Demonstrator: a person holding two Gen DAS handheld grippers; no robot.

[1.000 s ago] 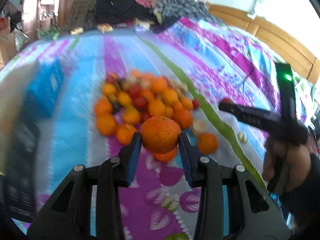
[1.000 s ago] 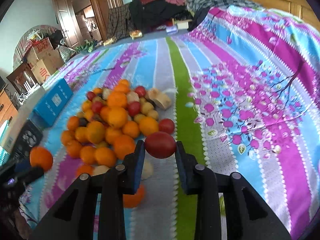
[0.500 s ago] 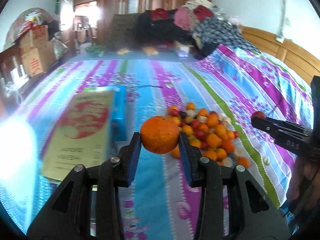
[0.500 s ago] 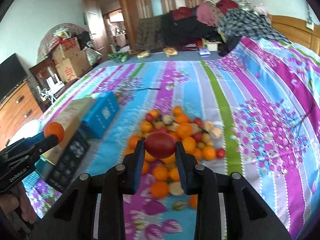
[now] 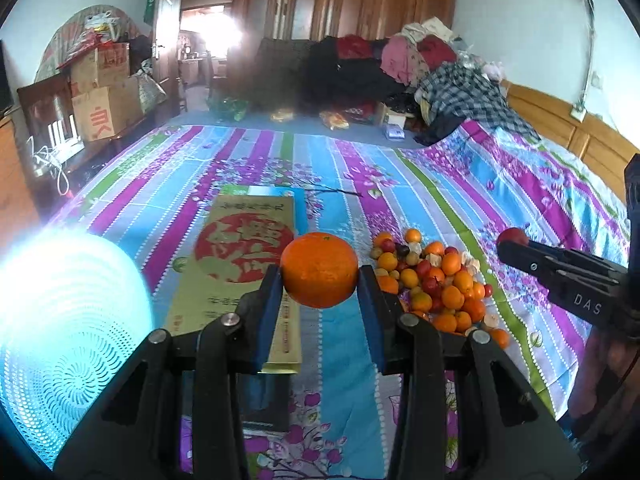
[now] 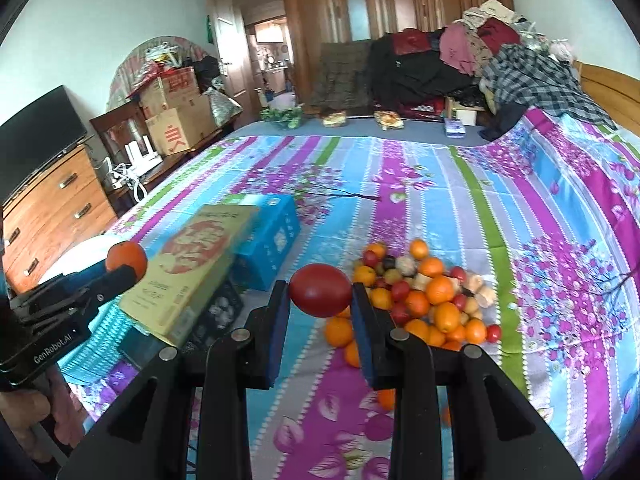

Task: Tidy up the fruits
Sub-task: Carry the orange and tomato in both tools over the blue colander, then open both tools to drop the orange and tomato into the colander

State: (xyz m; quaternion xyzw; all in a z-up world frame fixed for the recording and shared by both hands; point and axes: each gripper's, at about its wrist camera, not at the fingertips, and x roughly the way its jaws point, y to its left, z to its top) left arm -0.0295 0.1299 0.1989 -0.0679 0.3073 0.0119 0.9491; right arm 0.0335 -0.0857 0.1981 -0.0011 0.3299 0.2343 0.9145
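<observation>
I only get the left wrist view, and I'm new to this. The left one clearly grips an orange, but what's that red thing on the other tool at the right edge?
Observer: The right wrist view shows it close up: a smooth red fruit, oval, clamped between the right gripper jaws.

Operator: There's a blue glare at my lower left. What is it?

Observer: From the right view it looks like a light blue perforated basket, sitting beside the gold box.

Operator: Is anything behind that gold box?

Observer: Yes, a blue box lies against it, on the side toward the fruit pile.
</observation>
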